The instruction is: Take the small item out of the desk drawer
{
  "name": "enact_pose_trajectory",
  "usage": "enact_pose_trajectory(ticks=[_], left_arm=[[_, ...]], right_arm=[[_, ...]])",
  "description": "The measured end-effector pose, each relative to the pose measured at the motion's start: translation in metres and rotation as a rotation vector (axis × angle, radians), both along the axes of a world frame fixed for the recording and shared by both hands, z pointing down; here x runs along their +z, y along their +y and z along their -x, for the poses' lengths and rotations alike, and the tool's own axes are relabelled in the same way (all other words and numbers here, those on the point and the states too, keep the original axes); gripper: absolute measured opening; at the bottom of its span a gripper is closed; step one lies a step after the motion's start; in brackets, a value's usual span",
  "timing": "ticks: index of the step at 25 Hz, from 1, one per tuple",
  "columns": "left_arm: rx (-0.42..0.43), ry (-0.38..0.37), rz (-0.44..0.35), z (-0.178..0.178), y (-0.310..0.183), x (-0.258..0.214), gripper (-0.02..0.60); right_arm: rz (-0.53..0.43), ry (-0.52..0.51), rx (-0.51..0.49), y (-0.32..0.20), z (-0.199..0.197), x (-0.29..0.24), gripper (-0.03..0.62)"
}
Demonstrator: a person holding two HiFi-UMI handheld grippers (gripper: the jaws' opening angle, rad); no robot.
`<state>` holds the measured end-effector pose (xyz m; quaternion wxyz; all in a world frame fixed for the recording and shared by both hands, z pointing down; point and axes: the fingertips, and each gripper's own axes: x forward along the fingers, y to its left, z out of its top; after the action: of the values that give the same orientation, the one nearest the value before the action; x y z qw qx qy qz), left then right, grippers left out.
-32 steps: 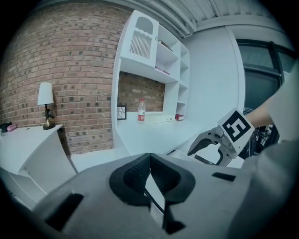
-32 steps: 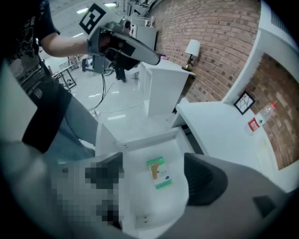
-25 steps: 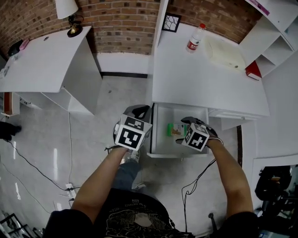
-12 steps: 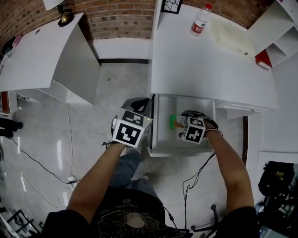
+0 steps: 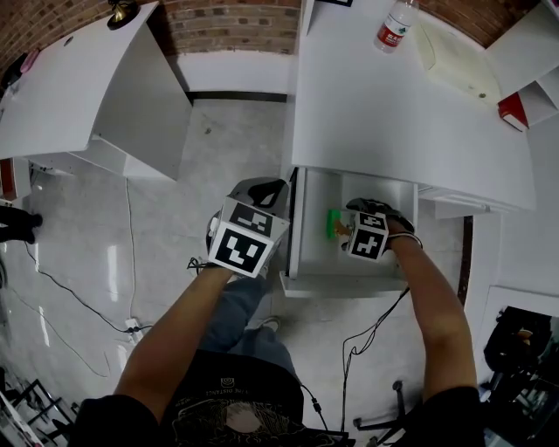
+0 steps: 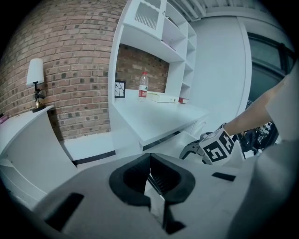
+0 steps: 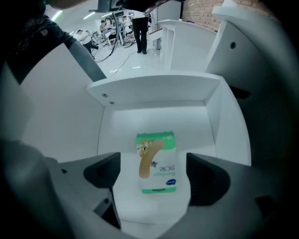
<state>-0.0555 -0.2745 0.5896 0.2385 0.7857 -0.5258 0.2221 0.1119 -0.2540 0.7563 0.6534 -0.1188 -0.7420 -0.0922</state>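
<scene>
The desk drawer (image 5: 345,283) stands pulled out under the white desk (image 5: 393,113). On its floor (image 7: 154,119) lies a small green and white packet (image 7: 156,162) with a plaster pictured on it; the head view shows this packet (image 5: 333,223) as a green spot. My right gripper (image 7: 154,182) is open inside the drawer, one jaw on each side of the packet and apart from it. The head view has the right gripper (image 5: 349,229) just right of the packet. Left of the drawer, over the floor, my left gripper (image 5: 265,194) is shut and empty (image 6: 152,179).
A water bottle (image 5: 395,24) and a red book (image 5: 512,111) sit far back on the desk. A second white desk (image 5: 79,96) is at the left, with cables (image 5: 131,323) on the floor between. A lamp (image 6: 35,79) stands by the brick wall.
My right gripper has gone lower and further into the drawer, up to the packet. The left gripper has stayed where it was beside the drawer.
</scene>
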Motion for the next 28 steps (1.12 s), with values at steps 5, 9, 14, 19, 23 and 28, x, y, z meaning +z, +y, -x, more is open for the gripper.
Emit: enact_pose_trajectory(ticks=[5, 9, 14, 19, 23, 28], left_arm=[[-0.007, -0.003, 0.011, 0.009, -0.004, 0.010, 0.003], [-0.006, -0.004, 0.019, 0.014, -0.005, 0.015, 0.003], [-0.004, -0.009, 0.030, 0.017, -0.007, 0.020, 0.003], [0.002, -0.011, 0.035, 0.017, -0.009, 0.023, 0.003], [0.008, -0.014, 0.039, 0.016, -0.009, 0.023, 0.003], [0.017, -0.016, 0.041, 0.013, -0.009, 0.021, 0.003]], right_arm=[[0.017, 0.021, -0.015, -0.002, 0.002, 0.018, 0.439], [0.007, 0.046, -0.044, -0.003, -0.001, 0.030, 0.423], [-0.004, 0.065, -0.053, -0.006, -0.003, 0.038, 0.386], [0.011, 0.074, -0.047, -0.004, -0.002, 0.039, 0.370], [0.013, 0.075, -0.045, -0.003, -0.003, 0.038, 0.351], [0.026, 0.059, -0.044, 0.003, -0.001, 0.032, 0.347]])
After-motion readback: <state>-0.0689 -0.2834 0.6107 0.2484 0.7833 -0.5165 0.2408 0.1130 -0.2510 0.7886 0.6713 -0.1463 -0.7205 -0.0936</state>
